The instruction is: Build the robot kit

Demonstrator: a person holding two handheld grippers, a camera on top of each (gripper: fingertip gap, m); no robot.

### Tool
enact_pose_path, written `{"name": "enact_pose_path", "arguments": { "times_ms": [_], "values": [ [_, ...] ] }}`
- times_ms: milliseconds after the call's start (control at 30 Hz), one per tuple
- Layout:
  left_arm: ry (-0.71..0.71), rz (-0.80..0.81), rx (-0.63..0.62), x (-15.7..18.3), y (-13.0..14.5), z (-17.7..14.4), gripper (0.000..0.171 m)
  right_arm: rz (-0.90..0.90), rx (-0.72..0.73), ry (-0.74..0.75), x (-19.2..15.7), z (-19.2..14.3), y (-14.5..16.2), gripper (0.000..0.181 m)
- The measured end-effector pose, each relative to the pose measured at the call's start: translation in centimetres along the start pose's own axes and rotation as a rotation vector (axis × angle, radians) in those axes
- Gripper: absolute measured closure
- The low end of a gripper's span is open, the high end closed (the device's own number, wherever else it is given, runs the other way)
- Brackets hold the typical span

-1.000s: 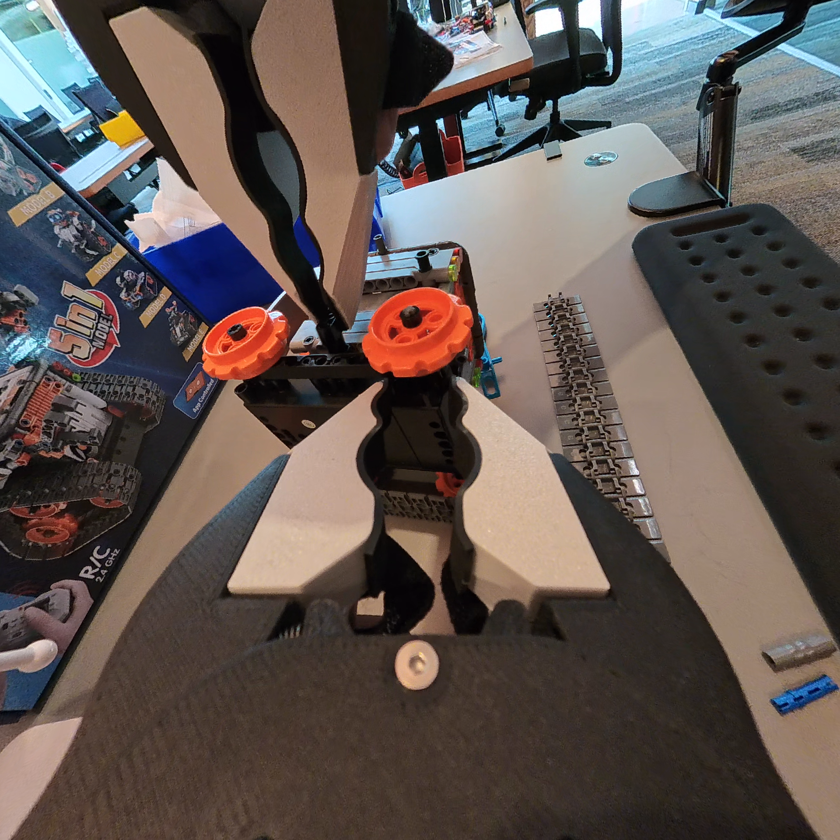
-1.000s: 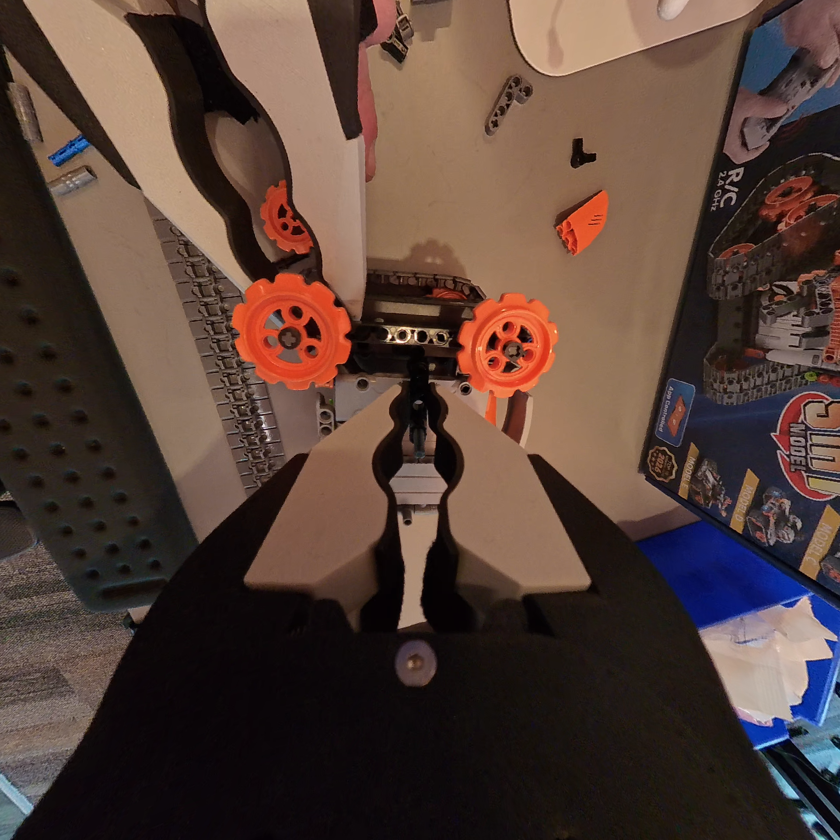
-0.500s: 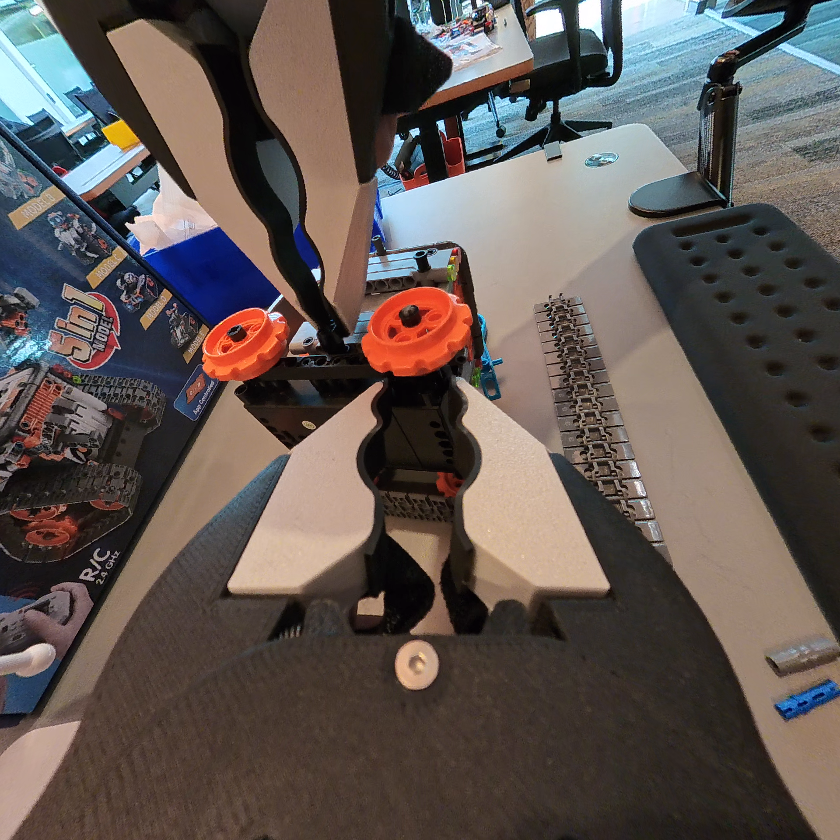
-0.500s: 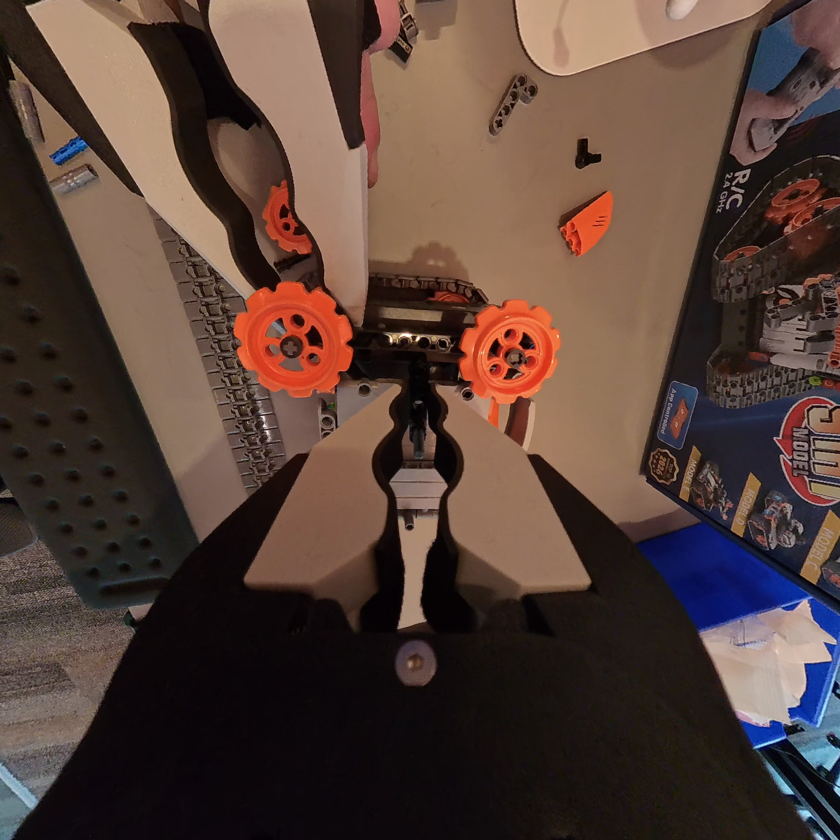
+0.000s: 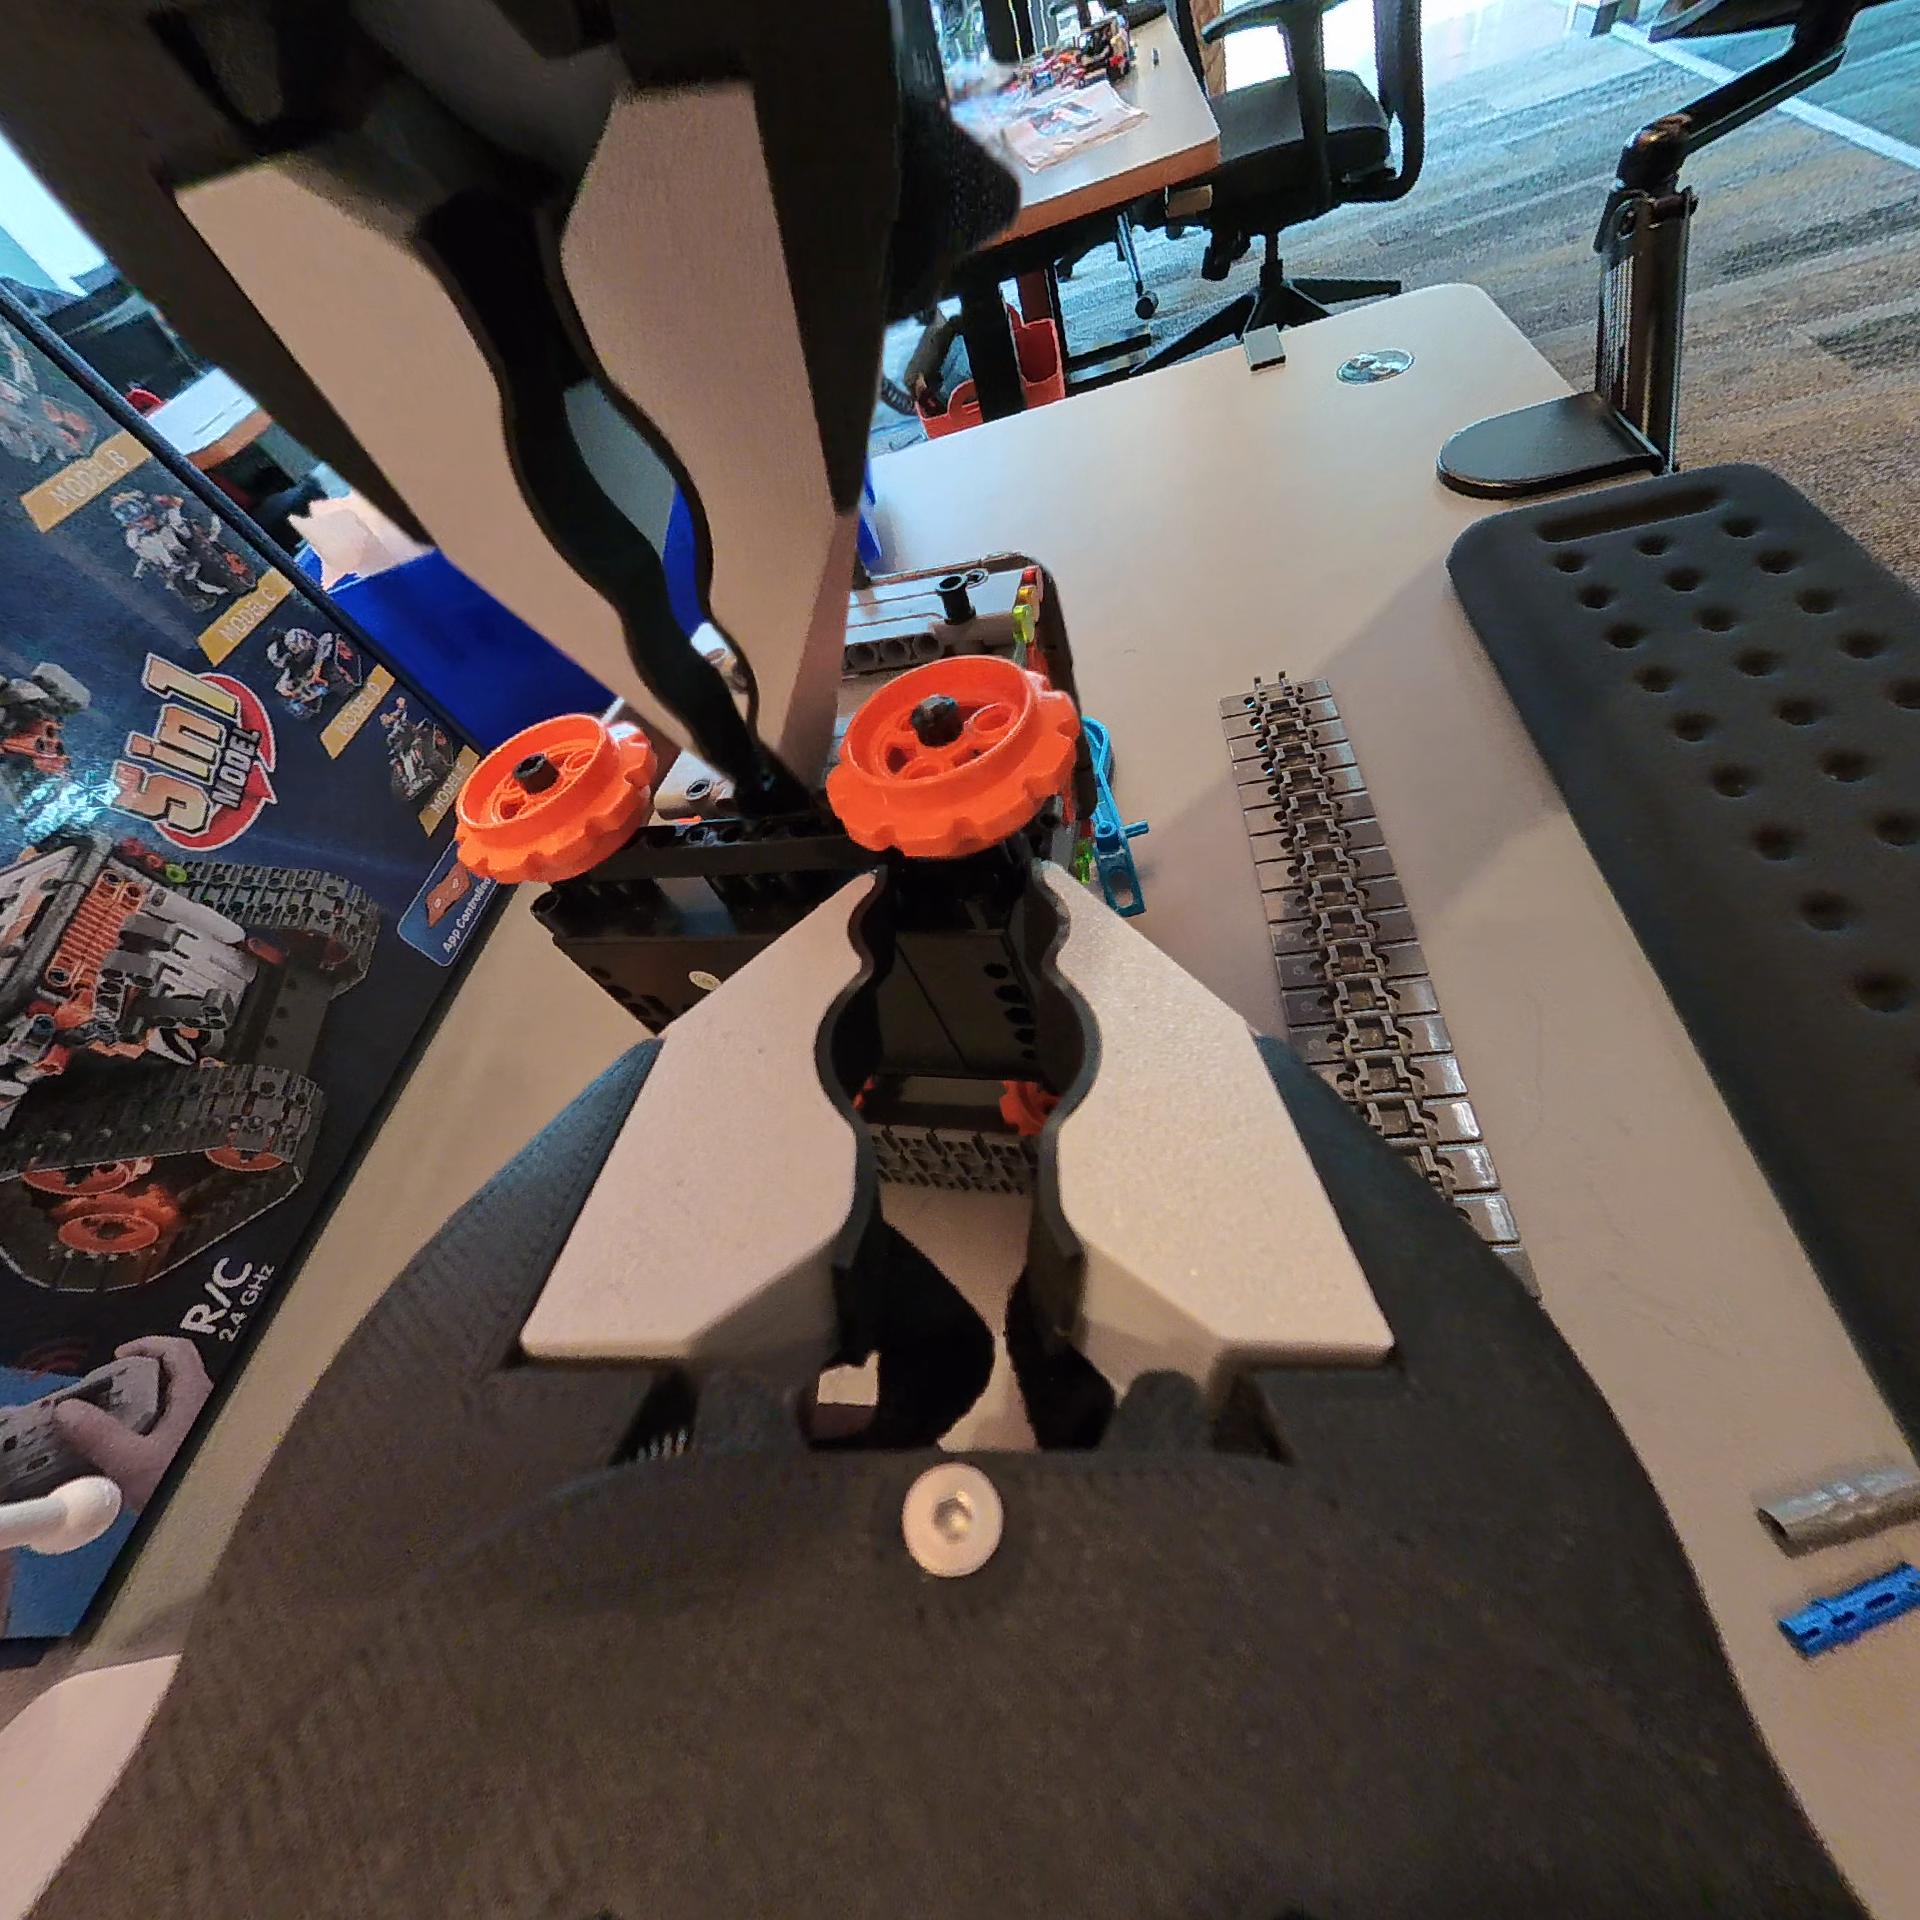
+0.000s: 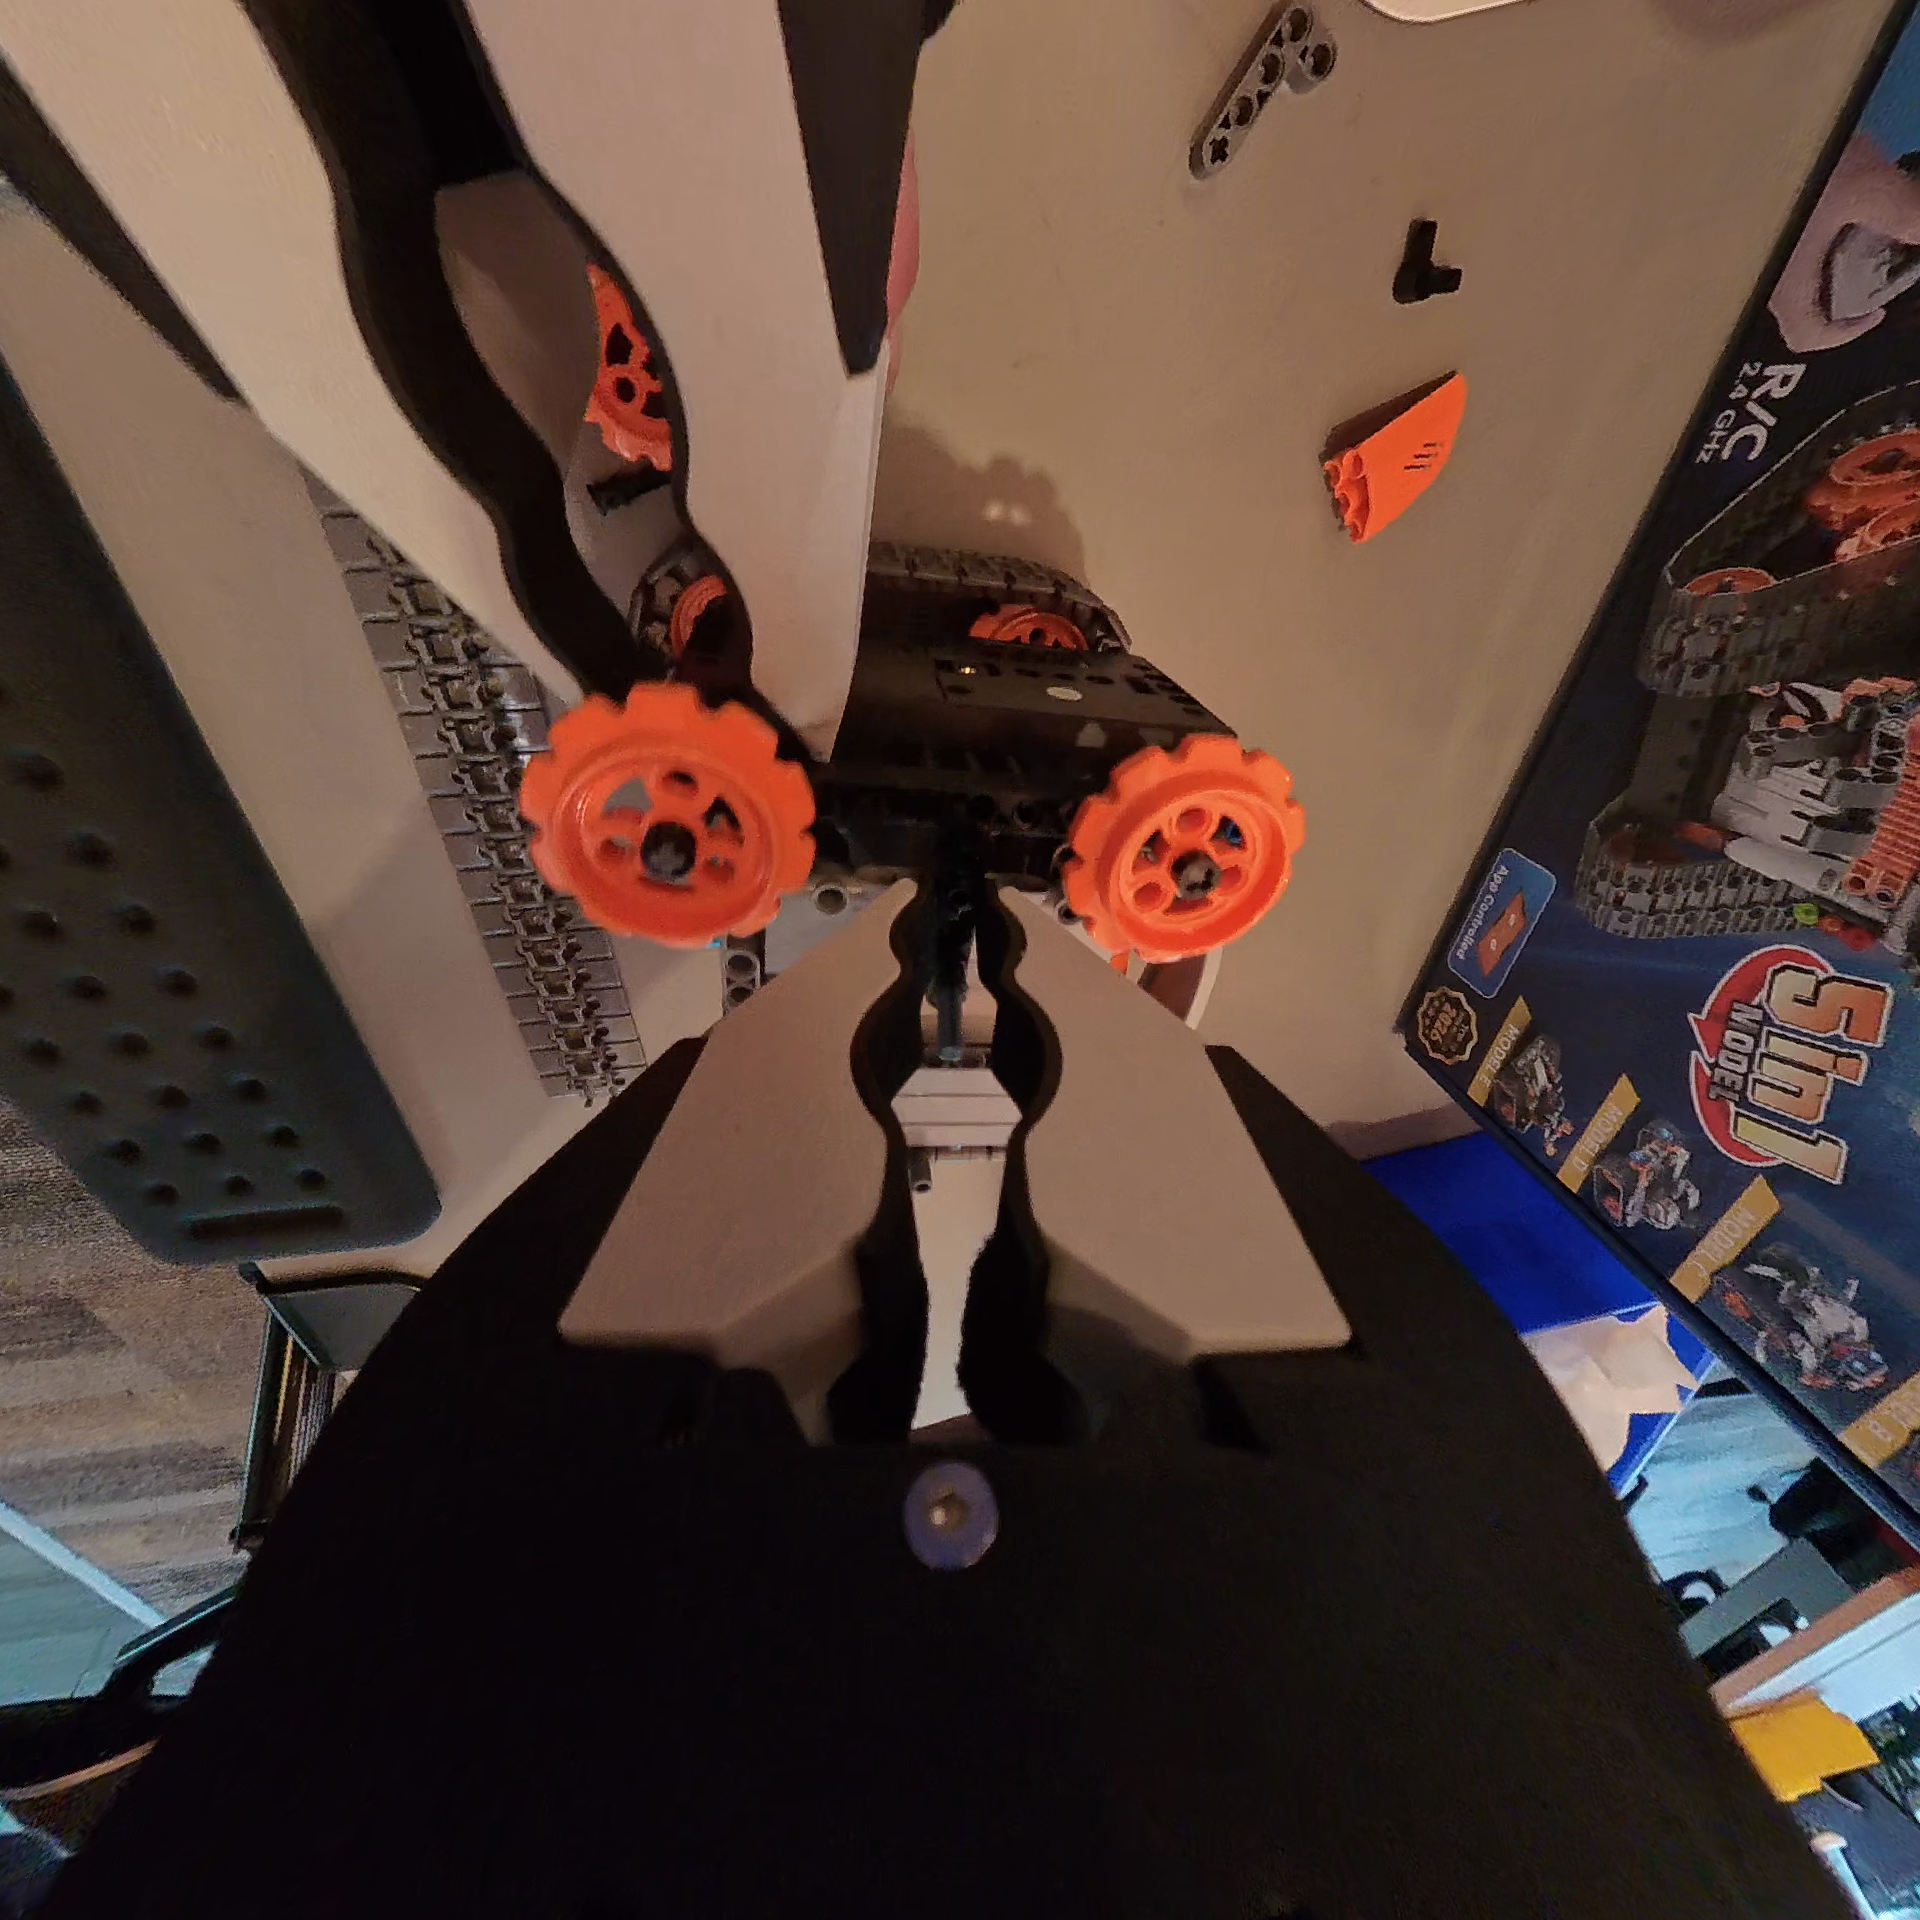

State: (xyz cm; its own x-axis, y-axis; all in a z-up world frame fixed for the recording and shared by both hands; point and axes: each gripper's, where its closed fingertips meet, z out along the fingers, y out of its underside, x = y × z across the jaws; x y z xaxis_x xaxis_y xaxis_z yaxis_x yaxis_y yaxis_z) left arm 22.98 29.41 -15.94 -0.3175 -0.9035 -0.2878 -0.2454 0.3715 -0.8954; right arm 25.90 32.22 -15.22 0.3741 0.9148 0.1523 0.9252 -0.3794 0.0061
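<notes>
Left gripper (image 5: 956, 894), seen in the left wrist view, is clamped on the black block of a half-built brick vehicle model (image 5: 727, 914), its grey fingers (image 5: 748, 1122) pressing both sides just below an orange toothed wheel (image 5: 951, 753). A second orange toothed wheel (image 5: 551, 795) sits at the model's other corner. The right gripper (image 5: 774, 774) reaches down from above, tips pinched on a thin black pin between the two wheels. A grey strip of linked track pieces (image 5: 1340, 956) lies flat on the beige table (image 5: 1299, 520), beside a dark perforated mat (image 5: 1714, 779). A colourful printed toy box (image 5: 187, 935) lies to the left.

From the right wrist view, the right gripper (image 6: 956, 914) is closed narrowly on the thin black pin (image 6: 951, 977) standing up from the model (image 6: 997, 727). The left gripper's fingers (image 6: 727, 260) come in from the top, next to the left wheel (image 6: 665, 816). An orange wedge brick (image 6: 1397, 468) and a grey angled beam (image 6: 1262, 88) lie apart on the table.
</notes>
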Motion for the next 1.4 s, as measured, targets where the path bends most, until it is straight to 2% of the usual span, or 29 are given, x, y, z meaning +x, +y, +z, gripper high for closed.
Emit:
{"name": "enact_pose_path", "arguments": {
  "times_ms": [200, 433, 500, 567, 600, 667, 767, 1100, 1200, 1267, 1333, 1400],
  "values": [
    [0.004, 0.005, 0.002, 0.1, 0.0, 0.0, 0.148, -0.042, -0.050, -0.024, 0.0, 0.2, 0.0, 0.179],
    [0.011, -0.006, 0.003, 0.0, 0.0, 0.0, 0.148, -0.044, -0.059, -0.201, -0.2, 0.3, -0.1, 0.178],
    [0.011, -0.002, 0.000, 0.0, 0.1, 0.0, 0.148, -0.054, -0.030, -0.167, 0.0, 0.2, -0.2, 0.176],
    [0.013, -0.008, 0.000, -0.1, 0.1, -0.1, 0.148, -0.046, 0.010, -0.143, -0.1, -0.2, 0.0, 0.161],
    [0.010, -0.004, 0.000, 0.0, 0.1, 0.0, 0.148, -0.039, 0.037, -0.127, -0.2, -0.5, 0.0, 0.159],
    [0.010, -0.006, -0.002, 0.0, 0.0, 0.0, 0.148, -0.033, 0.077, -0.070, 0.3, -1.1, 0.2, 0.175],
    [0.007, -0.006, -0.002, 0.0, 0.0, 0.1, 0.148, -0.017, 0.150, -0.048, 0.4, -1.3, -0.4, 0.181],
    [0.008, -0.019, -0.003, 0.0, 0.0, 0.2, 0.148, -0.017, 0.144, -0.037, 0.3, -0.5, -0.9, 0.181],
    [0.005, -0.018, -0.015, 0.1, 0.0, 0.1, 0.147, -0.010, 0.182, 0.051, 0.8, -1.1, -1.1, 0.181],
    [0.026, -0.008, -0.033, 0.1, -0.1, -0.5, 0.138, 0.028, 0.254, 0.116, 1.0, -2.7, -0.7, 0.174],
    [0.067, -0.060, 0.010, -0.6, -1.4, -2.1, 0.136, 0.103, 0.336, 0.177, 1.1, -4.5, 0.4, 0.159],
    [0.047, -0.113, 0.048, -2.6, -2.4, -3.6, 0.131, 0.183, 0.404, 0.212, 0.5, -5.4, 2.1, 0.152]
  ]
}}
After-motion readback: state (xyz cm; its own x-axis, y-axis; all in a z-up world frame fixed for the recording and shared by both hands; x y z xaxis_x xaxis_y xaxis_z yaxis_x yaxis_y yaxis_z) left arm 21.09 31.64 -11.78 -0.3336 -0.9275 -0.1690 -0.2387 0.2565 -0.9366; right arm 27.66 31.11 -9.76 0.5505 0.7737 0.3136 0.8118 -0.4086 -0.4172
